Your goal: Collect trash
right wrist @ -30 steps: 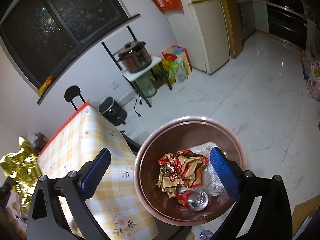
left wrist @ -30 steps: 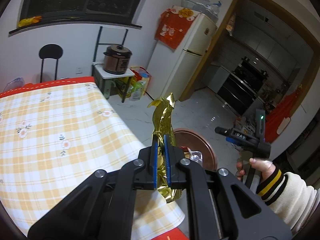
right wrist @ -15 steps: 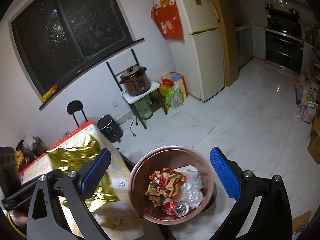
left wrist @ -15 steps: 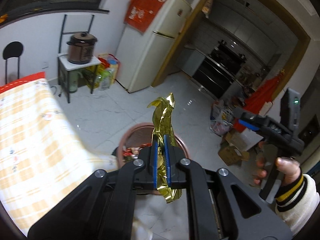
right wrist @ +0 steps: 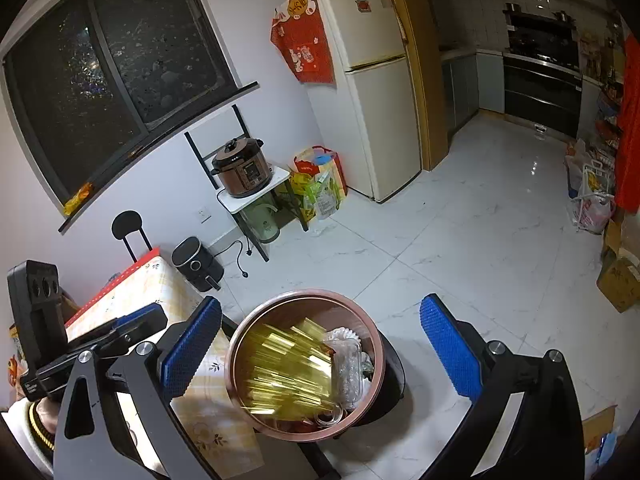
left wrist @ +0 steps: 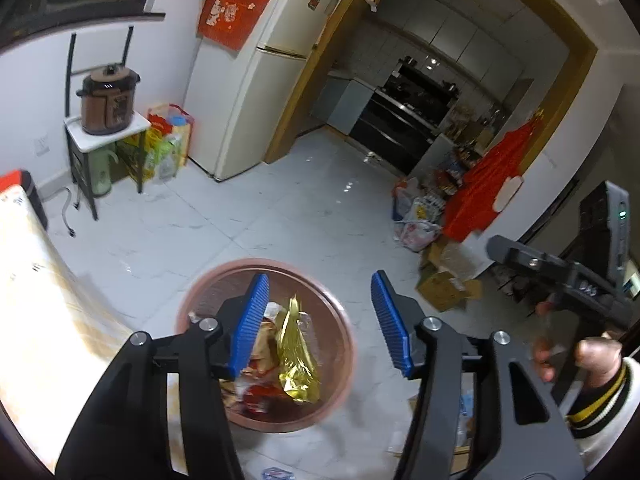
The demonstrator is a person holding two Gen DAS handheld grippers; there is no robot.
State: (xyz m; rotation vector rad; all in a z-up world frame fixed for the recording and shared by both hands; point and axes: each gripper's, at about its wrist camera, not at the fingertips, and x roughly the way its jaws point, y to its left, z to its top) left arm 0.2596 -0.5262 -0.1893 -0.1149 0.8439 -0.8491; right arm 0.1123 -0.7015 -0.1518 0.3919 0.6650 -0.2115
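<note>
Presently, left gripper [left wrist: 320,322]: jaws spread wide, empty, poised above the bin [left wrist: 344,344].

Right gripper [right wrist: 320,354]: jaws likewise apart, holding nothing, beside and above the same bin.

Foil [left wrist: 298,354]: gold wrapper, inside the bin on top of other trash; blurred to streaks in the right view, so it appears to be dropping or only just settling.

Bin contents: crumpled red and tan wrappers under the foil; clear plastic [right wrist: 350,364] against the far wall.

Desk [right wrist: 176,292]: check cloth, its corner just beside the bin rim.

Floor [left wrist: 280,216]: pale tile.

Risks, as judged: light foil may spring open and ride up over the rim; a low sweep of either gripper toward the desk could clip the rim and tip the bin.
</note>
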